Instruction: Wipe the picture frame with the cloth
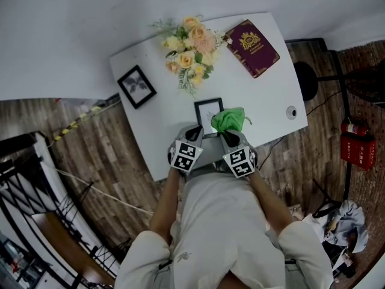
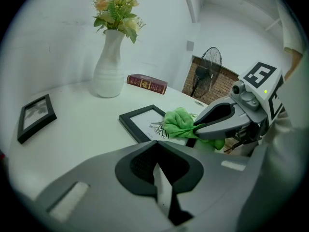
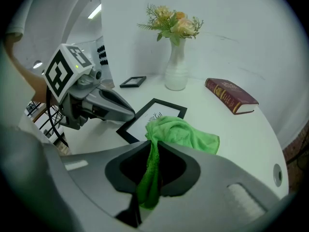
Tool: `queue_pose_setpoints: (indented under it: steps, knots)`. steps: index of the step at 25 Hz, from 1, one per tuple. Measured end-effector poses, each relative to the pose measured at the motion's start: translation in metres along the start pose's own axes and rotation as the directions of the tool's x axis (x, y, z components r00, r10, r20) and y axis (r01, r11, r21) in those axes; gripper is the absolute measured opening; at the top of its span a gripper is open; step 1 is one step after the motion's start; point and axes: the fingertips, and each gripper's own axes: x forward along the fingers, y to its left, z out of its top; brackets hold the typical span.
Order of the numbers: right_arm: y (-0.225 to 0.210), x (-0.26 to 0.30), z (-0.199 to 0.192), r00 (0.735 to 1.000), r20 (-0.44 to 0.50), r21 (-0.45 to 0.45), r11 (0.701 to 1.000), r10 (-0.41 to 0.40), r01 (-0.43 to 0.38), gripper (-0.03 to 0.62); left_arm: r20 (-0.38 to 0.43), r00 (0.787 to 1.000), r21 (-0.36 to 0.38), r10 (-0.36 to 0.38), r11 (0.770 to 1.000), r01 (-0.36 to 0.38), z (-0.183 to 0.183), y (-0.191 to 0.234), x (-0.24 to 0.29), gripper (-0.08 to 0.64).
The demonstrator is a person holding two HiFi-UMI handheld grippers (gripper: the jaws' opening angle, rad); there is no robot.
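Currently right gripper (image 3: pixel 153 146) is clamped on a bunched end of the cloth (image 3: pixel 181 132); the rest drapes over one side of the frame (image 3: pixel 150 115), flat on the table (image 1: pixel 264 101). Left gripper (image 2: pixel 157 148) closed, empty. Cloth looks soft and floppy. Frame is probably light and slides; pin its border.

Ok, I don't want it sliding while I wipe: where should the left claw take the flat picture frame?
Probably its left black rail, coming from the left. The picture frame lies flat, the cloth in the right claw covers its right side, and the shut left claw sits nearest that bare rail; it must open first.
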Motion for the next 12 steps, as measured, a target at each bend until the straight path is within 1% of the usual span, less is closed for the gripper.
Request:
queue_pose_setpoints:
  steps: [7, 12]
  knots:
    - [-0.026, -0.008, -0.022, 0.998, -0.037, 0.055, 0.997, -0.054, 0.056, 0.044, 0.003, 0.999, -0.015, 0.035, 0.999, -0.035, 0.000, 0.001, 0.000, 0.020]
    - [-0.036, -0.011, -0.024, 0.996, -0.039, 0.044, 0.996, -0.075, 0.076, 0.044, -0.002, 0.999, -0.019, 0.054, 0.998, -0.054, -0.001, 0.001, 0.001, 0.020]
